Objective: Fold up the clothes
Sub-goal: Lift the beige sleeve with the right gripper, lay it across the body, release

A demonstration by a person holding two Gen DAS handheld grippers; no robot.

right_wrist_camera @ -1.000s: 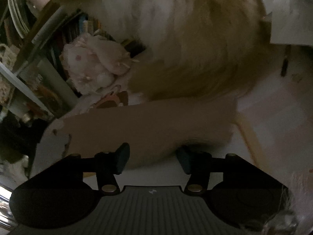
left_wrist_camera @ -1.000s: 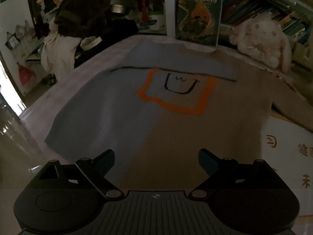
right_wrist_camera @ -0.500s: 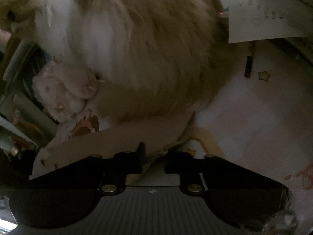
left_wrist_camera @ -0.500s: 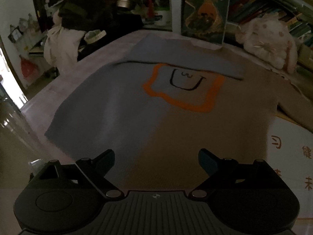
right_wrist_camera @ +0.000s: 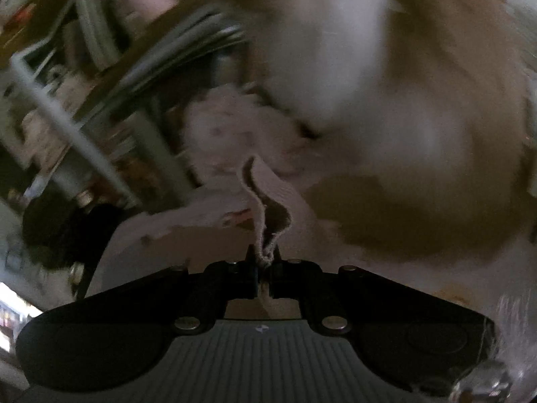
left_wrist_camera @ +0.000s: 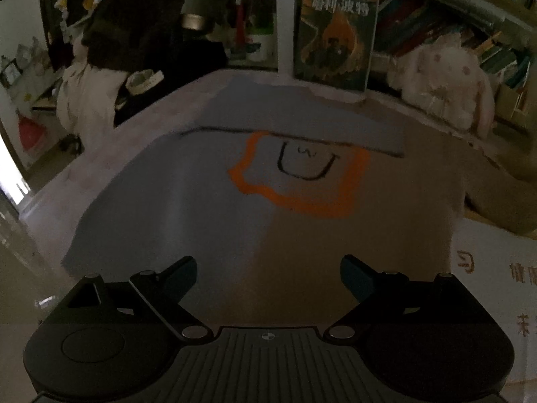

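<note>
The sweater (left_wrist_camera: 255, 201), half blue and half beige with an orange square on it, lies flat on the table (left_wrist_camera: 141, 127) in front of a book (left_wrist_camera: 335, 37). The left gripper (left_wrist_camera: 268, 268) hangs above its lower edge with the fingers wide apart. The right gripper (right_wrist_camera: 263, 268) is closed on a beige sleeve (right_wrist_camera: 265, 201), beside a fluffy animal (right_wrist_camera: 402, 84).

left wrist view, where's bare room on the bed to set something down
Bare strip of bed left of the sweater, toward the clothes pile. Another patch at right, where the print shows. The far edge is crowded: book, plush.
</note>
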